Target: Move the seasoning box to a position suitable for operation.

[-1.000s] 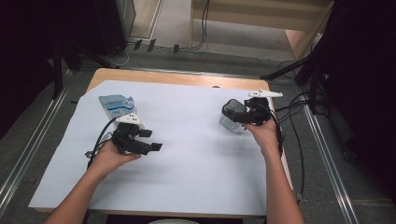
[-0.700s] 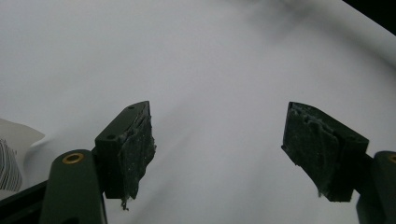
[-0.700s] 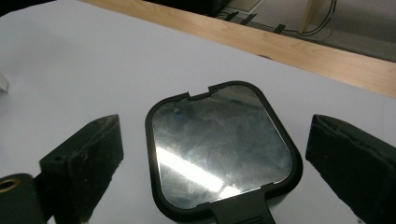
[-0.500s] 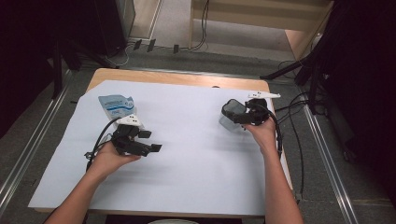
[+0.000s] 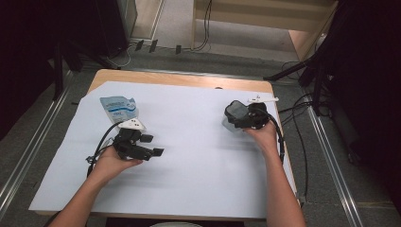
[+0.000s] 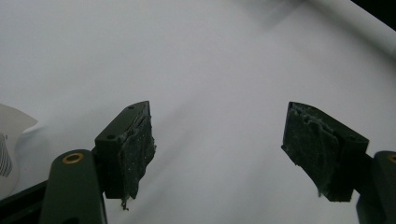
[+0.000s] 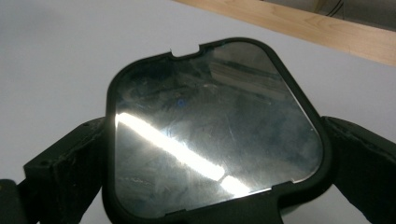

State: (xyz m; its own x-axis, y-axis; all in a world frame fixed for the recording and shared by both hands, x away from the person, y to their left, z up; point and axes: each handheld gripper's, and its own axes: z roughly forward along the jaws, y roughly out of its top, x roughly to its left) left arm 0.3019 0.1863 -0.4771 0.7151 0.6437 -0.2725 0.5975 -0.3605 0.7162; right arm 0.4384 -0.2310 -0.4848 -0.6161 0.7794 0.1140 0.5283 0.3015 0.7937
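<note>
A square black-framed mirror (image 5: 235, 112) with rounded corners sits between the jaws of my right gripper (image 5: 236, 119) at the right of the white sheet (image 5: 189, 165), low over it. In the right gripper view the mirror (image 7: 215, 130) is tilted up, and my right gripper (image 7: 212, 154) touches its two sides. Its jaws have just been opening a little, with the mirror still between them. My left gripper (image 5: 153, 144) rests open at the left of the sheet; nothing lies between its worn pads (image 6: 137, 149) in the left gripper view of the gripper (image 6: 224, 149).
A blue and white pouch (image 5: 118, 108) lies flat just beyond the left gripper, its corner (image 6: 9, 140) at the left edge of the left gripper view. The wooden table edge (image 5: 189, 80) runs behind the sheet. Cables lie on the floor to the right.
My right hand has come down toward the sheet with the mirror between the jaws. The left hand and the pouch have stayed where they were.
</note>
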